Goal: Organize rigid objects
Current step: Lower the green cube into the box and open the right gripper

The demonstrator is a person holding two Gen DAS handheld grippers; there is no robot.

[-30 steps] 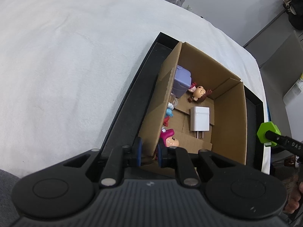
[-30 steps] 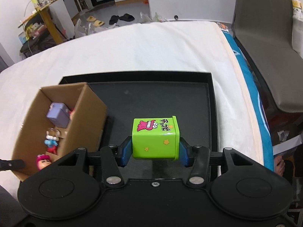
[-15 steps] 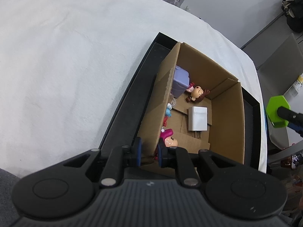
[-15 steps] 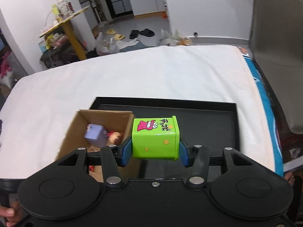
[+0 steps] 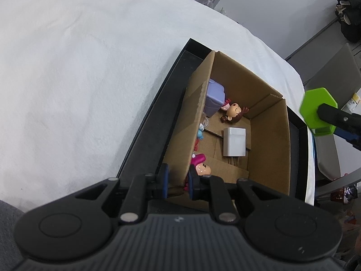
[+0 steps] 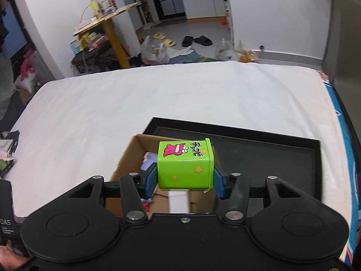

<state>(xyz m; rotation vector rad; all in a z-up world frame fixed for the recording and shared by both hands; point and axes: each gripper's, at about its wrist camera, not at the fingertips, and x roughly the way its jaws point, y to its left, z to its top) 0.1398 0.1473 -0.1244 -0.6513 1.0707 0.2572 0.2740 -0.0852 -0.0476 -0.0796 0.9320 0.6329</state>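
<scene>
We've got the left gripper (image 5: 177,181) clenched on the near corner of the cardboard box (image 5: 268,144), one pad outside the wall, one inside, steadying it on the black tray (image 5: 158,113). Right gripper (image 6: 184,178) is grasping the green tin (image 6: 185,163), the cartoon-printed one, blue pads pressed on both its sides. In the right wrist view the tin hangs over the box opening; from the left wrist view it sits up high at the far-right side, clear of the rim, so we judge it's not inside yet.

Progress, as far as we can see: box already holds a white charger (image 5: 234,142), a purple cube-ish toy (image 5: 215,100), a brown-haired doll figure (image 5: 233,111), a pink-haired figure (image 5: 199,164) + small blue/red bits by the left wall. Tray floor beside the box looks bare, white cloth (image 5: 79,79) around it too. So we reckon the tin is prob. the last item: left to do is lower it in, let go, pull out.
</scene>
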